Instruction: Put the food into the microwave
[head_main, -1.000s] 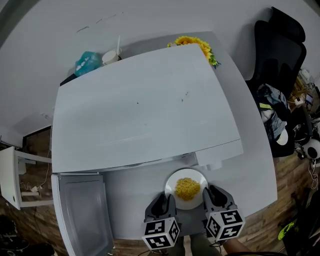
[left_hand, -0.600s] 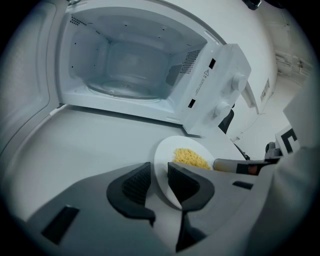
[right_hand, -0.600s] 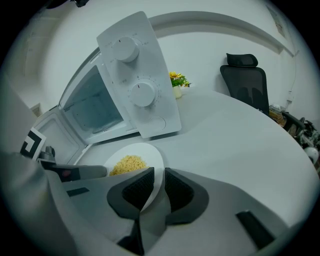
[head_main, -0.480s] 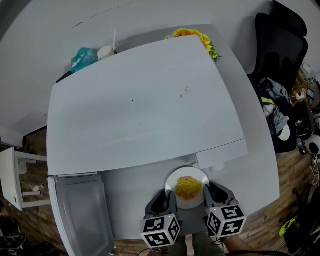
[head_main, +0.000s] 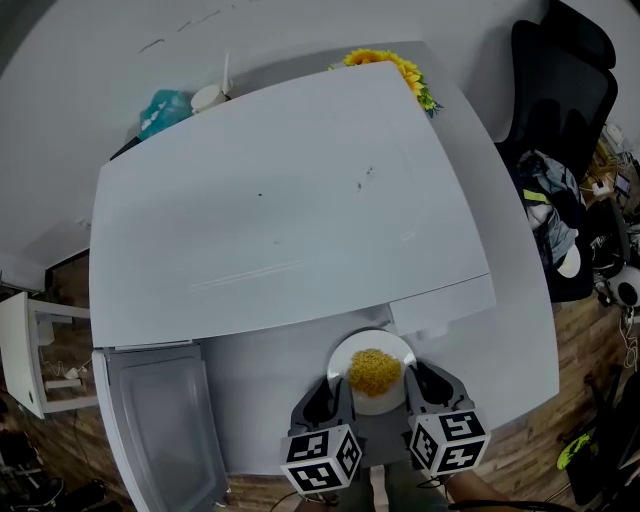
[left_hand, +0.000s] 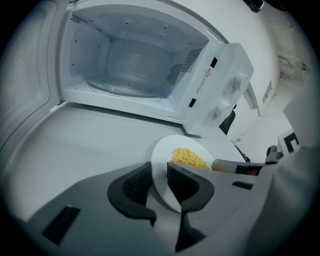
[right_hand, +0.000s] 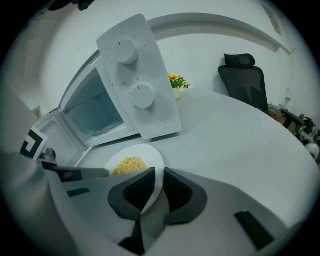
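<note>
A white plate (head_main: 372, 346) with a heap of yellow food (head_main: 375, 371) sits in front of the white microwave (head_main: 280, 200). The microwave's door (head_main: 165, 425) swings open at the left, and its empty cavity (left_hand: 130, 75) shows in the left gripper view. My left gripper (head_main: 338, 392) has the plate's left rim (left_hand: 162, 152) between its jaws, which are closing and not pressing on it. My right gripper (head_main: 412, 385) is shut on the plate's right rim (right_hand: 152, 162). The food (right_hand: 129, 165) lies just beyond its jaws.
The control panel (right_hand: 137, 80) with two knobs stands right behind the plate. Sunflowers (head_main: 385, 65), a teal bag (head_main: 165, 110) and a white cup (head_main: 208, 98) sit behind the microwave. A black chair (head_main: 560, 90) stands at the right, beyond the table's edge (head_main: 545, 330).
The plate and both grippers keep their places in front of the microwave. Only the head view drifts slightly.
</note>
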